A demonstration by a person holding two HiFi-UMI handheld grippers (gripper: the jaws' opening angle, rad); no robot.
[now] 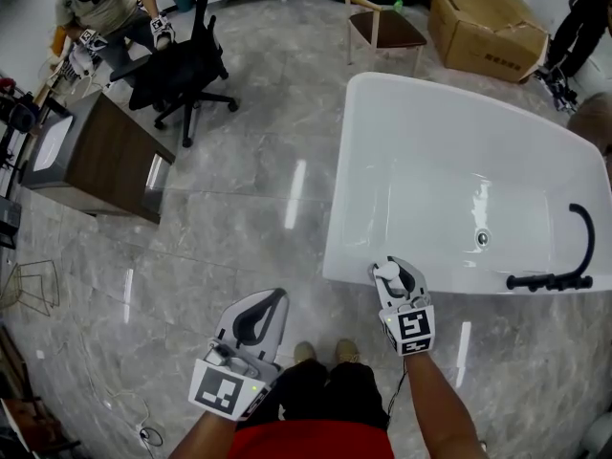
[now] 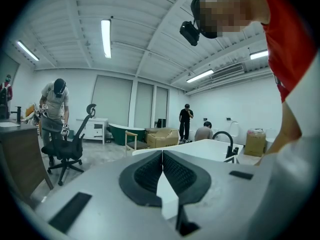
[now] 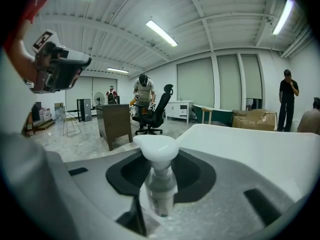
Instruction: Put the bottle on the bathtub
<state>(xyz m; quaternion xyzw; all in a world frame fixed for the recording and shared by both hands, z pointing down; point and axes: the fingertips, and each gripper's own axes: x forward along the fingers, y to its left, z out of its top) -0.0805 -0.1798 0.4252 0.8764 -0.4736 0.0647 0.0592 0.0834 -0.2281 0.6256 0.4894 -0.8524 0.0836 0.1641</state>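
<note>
- Bottle (image 1: 386, 272) with a white pump top stands upright in the right gripper (image 1: 396, 275), whose jaws are closed around its clear body just below the pump.
- The right gripper holds it at the near rim of the white bathtub (image 1: 356, 161), by the tub's left corner in the head view; whether the bottle touches the rim cannot be told.
- The left gripper (image 1: 271, 304) hangs over the grey marble floor (image 1: 239, 228), well apart from the tub, its dark ribbed pads (image 2: 147, 174) pressed together with nothing between them.
- A black curved faucet (image 1: 566, 261) sits on the tub's rim at the right end.
- Across the floor stand a black office chair (image 1: 186, 65) and a dark wooden desk (image 1: 110, 156), with a person (image 1: 100, 3) beside them.
- A wooden chair (image 1: 382, 27) and a cardboard box (image 1: 488, 29) stand beyond the tub's far side.
</note>
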